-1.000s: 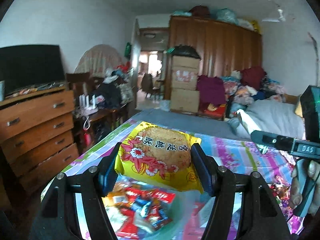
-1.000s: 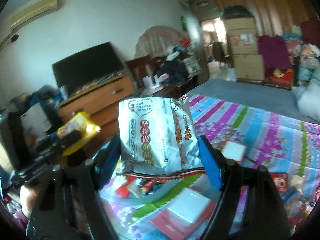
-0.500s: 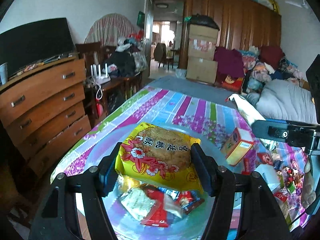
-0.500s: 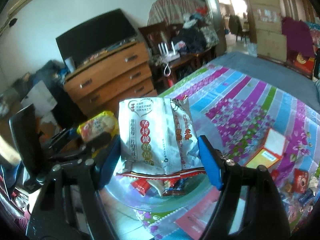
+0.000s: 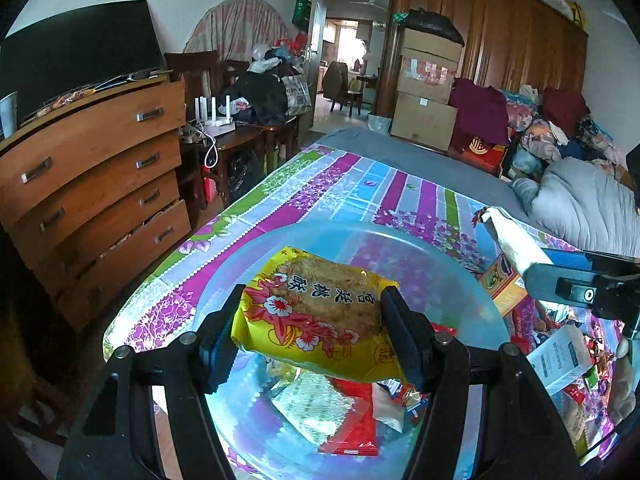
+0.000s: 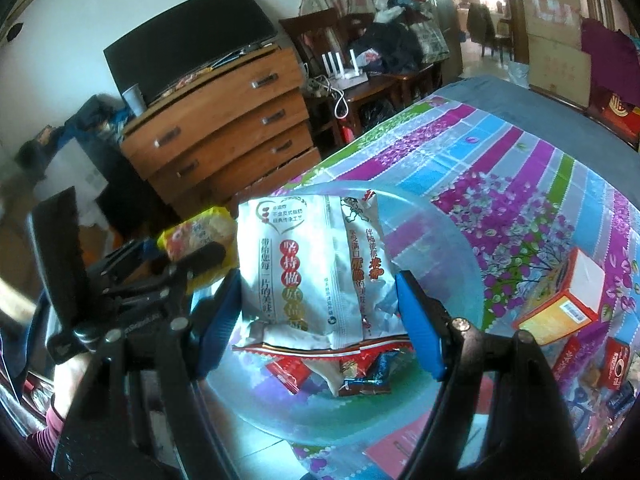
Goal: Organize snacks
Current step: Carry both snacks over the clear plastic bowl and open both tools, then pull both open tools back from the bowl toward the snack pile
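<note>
My left gripper is shut on a yellow pastry packet and holds it over a clear blue plastic basin with several snack packets in it. My right gripper is shut on a white snack bag, held upright above the same basin. The left gripper and its yellow packet show at the left of the right wrist view. The right gripper's finger and white bag show at the right of the left wrist view.
The basin sits at the corner of a table with a striped floral cloth. Orange boxes and small packets lie to the right. A wooden chest of drawers stands left of the table.
Both grippers have tipped down and come lower over the basin, each still holding its packet. The basin and tabletop now fill more of both views.
</note>
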A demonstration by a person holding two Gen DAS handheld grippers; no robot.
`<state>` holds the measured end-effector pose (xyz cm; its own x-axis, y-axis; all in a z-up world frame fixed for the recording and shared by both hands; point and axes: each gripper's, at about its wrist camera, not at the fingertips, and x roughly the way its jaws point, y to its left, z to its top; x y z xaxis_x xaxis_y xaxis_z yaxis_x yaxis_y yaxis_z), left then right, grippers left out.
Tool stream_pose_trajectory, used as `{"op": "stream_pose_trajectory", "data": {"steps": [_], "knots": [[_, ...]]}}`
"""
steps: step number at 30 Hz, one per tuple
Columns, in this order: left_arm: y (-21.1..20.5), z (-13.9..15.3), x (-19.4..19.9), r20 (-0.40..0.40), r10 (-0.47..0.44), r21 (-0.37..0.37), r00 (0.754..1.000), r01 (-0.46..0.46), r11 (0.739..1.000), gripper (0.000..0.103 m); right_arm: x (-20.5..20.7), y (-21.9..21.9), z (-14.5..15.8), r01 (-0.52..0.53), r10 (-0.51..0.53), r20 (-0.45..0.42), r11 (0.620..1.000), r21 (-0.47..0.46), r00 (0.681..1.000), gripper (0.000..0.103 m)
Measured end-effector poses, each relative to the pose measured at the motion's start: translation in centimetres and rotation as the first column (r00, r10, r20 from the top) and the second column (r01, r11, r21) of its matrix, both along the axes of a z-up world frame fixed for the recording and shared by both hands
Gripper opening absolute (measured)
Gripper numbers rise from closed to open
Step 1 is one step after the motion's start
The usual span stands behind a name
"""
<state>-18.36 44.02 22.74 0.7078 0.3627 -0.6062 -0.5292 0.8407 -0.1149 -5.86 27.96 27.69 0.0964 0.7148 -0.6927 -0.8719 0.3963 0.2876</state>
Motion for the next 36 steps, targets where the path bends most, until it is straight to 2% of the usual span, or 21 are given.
{"op": "stream_pose_trajectory", "data": {"steps": [11,12,13,15,24,28,36], "knots": [[-0.5,-1.3,-1.1,-0.038,-0.039,-0.043,0.999,0.038,0.998,0.068,-0.1,1.3,-0.6,-0.009,0.009,-0.021,1.0,-0.007,1.0,0.077],[-0.2,-1.3,-1.2,-0.041,-0.033,-0.043,0.999,0.032,0.999,0.071,-0.2,1.4,-0.6,-0.013,0.013,-0.027,1.0,-0.01,1.0,0.077],[0.0,-1.3,-1.3,-0.046,-0.024,-0.045,0.999,0.022,0.999,0.078,-0.3,1.6,-0.7,-0.017,0.016,-0.03,1.0,-0.012,0.999,0.078],[0.3,-1.2,-1.5,-0.048,-0.006,-0.052,0.999,0.003,0.999,0.082,-0.5,1.8,-0.8,-0.024,0.024,-0.032,1.0,-0.016,0.999,0.078],[0.6,-1.3,-2.6,-0.019,0.015,-0.081,1.0,-0.016,0.997,0.083,-1.0,1.6,-1.5,-0.048,0.047,-0.059,0.999,-0.024,0.997,0.078],[0.8,-0.9,-3.1,0.004,0.03,-0.102,1.0,-0.03,0.994,0.083,-1.3,1.8,-1.8,-0.058,0.056,-0.05,0.997,-0.054,0.997,0.087],[0.4,0.2,-2.9,0.019,0.036,-0.079,0.999,-0.034,0.996,0.087,-1.2,1.2,-1.5,-0.049,0.048,-0.058,0.998,-0.024,0.997,0.089]]}}
